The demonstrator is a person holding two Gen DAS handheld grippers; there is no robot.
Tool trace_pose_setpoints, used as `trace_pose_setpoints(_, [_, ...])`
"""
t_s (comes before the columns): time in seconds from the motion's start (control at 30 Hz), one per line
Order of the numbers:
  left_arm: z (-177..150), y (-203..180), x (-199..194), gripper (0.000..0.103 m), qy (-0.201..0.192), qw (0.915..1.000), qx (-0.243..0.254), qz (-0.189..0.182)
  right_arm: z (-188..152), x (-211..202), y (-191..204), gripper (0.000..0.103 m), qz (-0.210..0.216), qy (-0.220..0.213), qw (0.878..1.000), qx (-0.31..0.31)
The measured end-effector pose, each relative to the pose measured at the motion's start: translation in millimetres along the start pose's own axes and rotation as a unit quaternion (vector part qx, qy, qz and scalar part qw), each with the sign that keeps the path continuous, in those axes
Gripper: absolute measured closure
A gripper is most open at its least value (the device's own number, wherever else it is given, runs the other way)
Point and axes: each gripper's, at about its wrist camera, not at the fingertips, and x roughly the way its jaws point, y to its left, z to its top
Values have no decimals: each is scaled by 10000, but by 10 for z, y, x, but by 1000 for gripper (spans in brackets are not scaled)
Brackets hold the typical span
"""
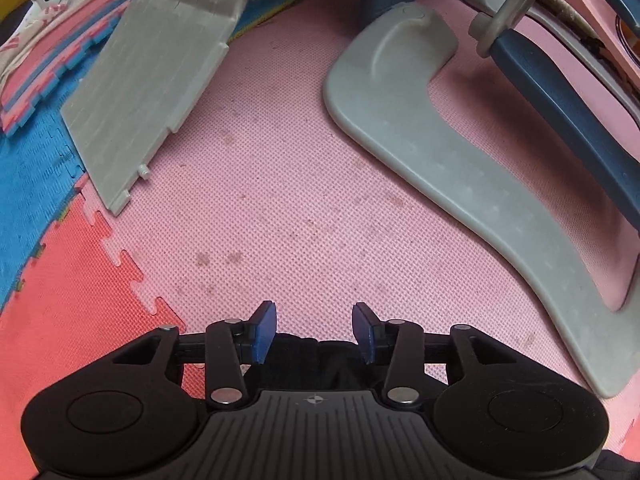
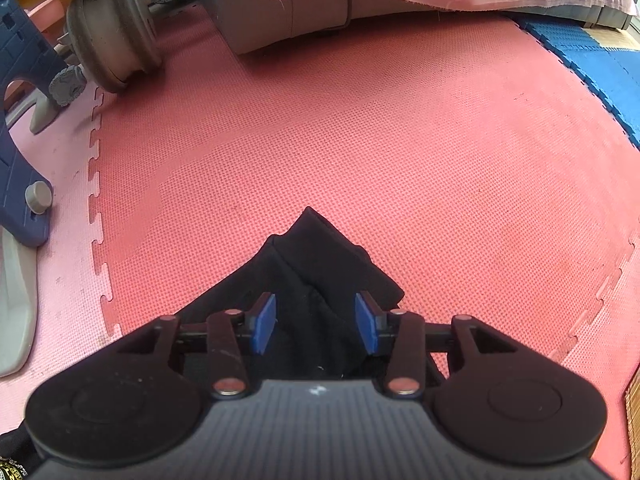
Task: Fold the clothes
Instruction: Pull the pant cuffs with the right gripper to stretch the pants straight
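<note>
Black cloth [image 2: 320,276] is seen bunched on the red mat [image 2: 360,120], beneath the right claw [image 2: 316,322], whose pads stand wide. The left claw [image 1: 316,330], also wide, has dark fabric beneath. Bunched layers could be pinched unevenly, skewing any fold.
</note>
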Motion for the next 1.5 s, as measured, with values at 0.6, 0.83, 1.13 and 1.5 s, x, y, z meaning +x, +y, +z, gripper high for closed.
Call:
trace_pose_setpoints(0.6, [-2080, -1388, -665, 46, 445, 9150, 3968, -580, -277, -227, -445, 48, -47, -166, 9996, 243])
trace_pose_setpoints(0.83, [-2941, -1934, -942, 46, 716, 8874, 4329, -1415, -339, -55, -520, 47, 89, -121, 9991, 399])
trace_pose_setpoints(1.13, [-3638, -2089, -1349, 46, 485, 8455, 5107, -1482, -386, 147, -553, 47, 286, -76, 9982, 523])
trace_pose_setpoints(1.5, [-4028, -2455, -1554, 46, 161, 7823, 5780, -2314, -248, 344, -439, 47, 372, -15, 9975, 594])
